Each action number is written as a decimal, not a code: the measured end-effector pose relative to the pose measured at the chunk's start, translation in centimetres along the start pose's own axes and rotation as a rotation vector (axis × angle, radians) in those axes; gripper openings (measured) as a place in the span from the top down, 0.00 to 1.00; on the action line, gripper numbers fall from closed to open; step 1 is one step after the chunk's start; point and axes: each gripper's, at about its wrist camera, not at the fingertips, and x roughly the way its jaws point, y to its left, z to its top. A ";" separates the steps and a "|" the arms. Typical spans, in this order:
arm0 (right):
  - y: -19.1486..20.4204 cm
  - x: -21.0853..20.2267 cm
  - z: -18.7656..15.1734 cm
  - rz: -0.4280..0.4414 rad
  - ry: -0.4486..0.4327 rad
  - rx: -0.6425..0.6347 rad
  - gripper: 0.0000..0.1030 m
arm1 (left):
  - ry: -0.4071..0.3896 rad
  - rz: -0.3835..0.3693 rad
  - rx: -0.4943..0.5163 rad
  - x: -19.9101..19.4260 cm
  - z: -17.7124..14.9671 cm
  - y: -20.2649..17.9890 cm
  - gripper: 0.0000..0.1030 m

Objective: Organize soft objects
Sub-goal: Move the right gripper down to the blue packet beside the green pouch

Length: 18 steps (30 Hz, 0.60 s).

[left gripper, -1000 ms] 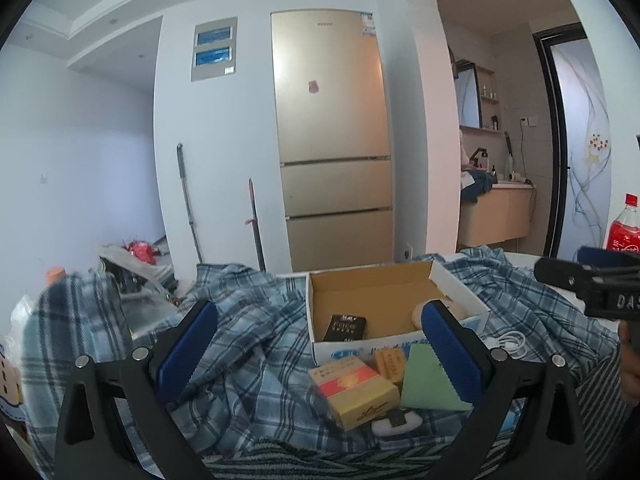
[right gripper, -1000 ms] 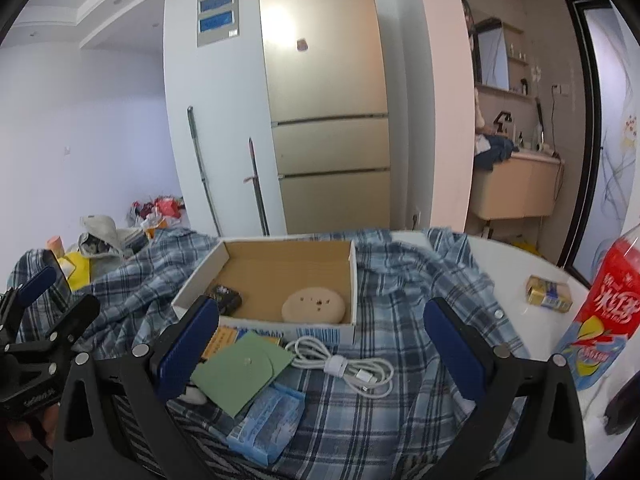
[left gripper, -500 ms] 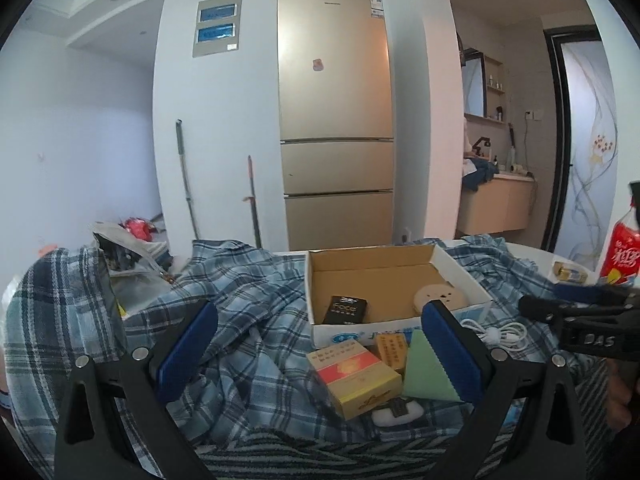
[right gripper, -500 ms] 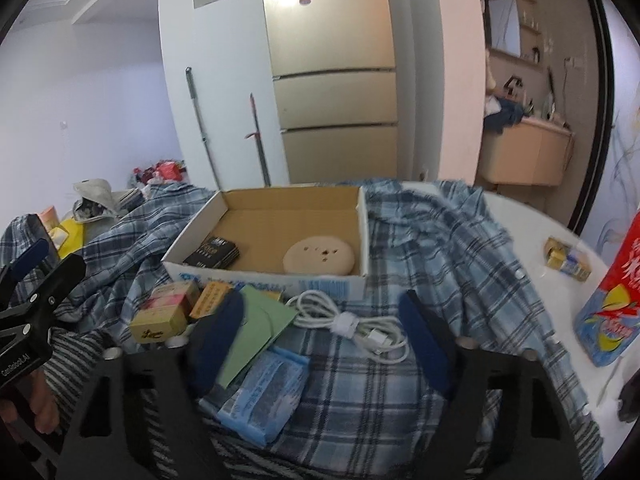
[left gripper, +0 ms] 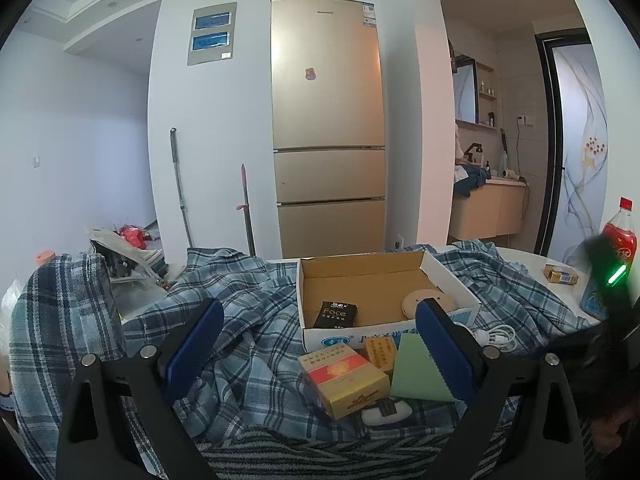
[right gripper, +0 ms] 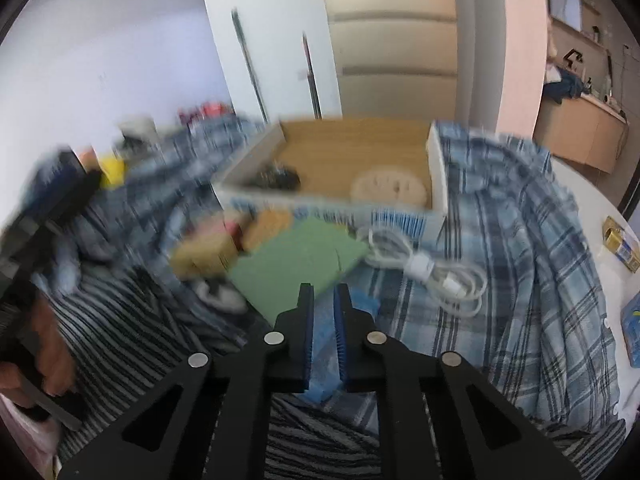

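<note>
Right hand-held gripper [right gripper: 323, 294] closed to a narrow slit above blue packet [right gripper: 362, 300], nothing visibly gripped. Left hand-held gripper [left gripper: 320, 312] wide apart, empty, facing box [left gripper: 384, 330].

Right wrist view smeared by motion: box [right gripper: 436, 176] print unreadable, dark item [right gripper: 280, 178] inside it and cartons [right gripper: 208, 256] shapeless. Blue packet [right gripper: 324, 360] mostly hidden behind right gripper [right gripper: 323, 294]. Left wrist view: round pad [left gripper: 416, 300] and green sheet [left gripper: 412, 368] partly covered by a finger [left gripper: 444, 348]; bottle [left gripper: 620, 240] clipped at right edge.
</note>
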 end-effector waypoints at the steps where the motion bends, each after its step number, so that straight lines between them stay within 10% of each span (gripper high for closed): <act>1: -0.2 0.9 -0.2 0.018 0.034 0.007 0.90 | 0.004 0.000 0.004 0.0 0.0 0.0 0.04; 9: 0.1 -2.9 0.0 0.052 -0.129 0.006 0.91 | 0.015 0.008 0.004 0.2 -0.1 0.1 0.04; 14: 1.0 0.3 -0.7 0.002 0.036 -0.059 0.91 | 0.015 0.009 0.011 0.2 -0.1 0.1 0.04; 18: 0.2 -0.2 -0.4 0.022 0.005 -0.016 0.91 | 0.019 0.009 0.014 0.3 -0.2 0.0 0.04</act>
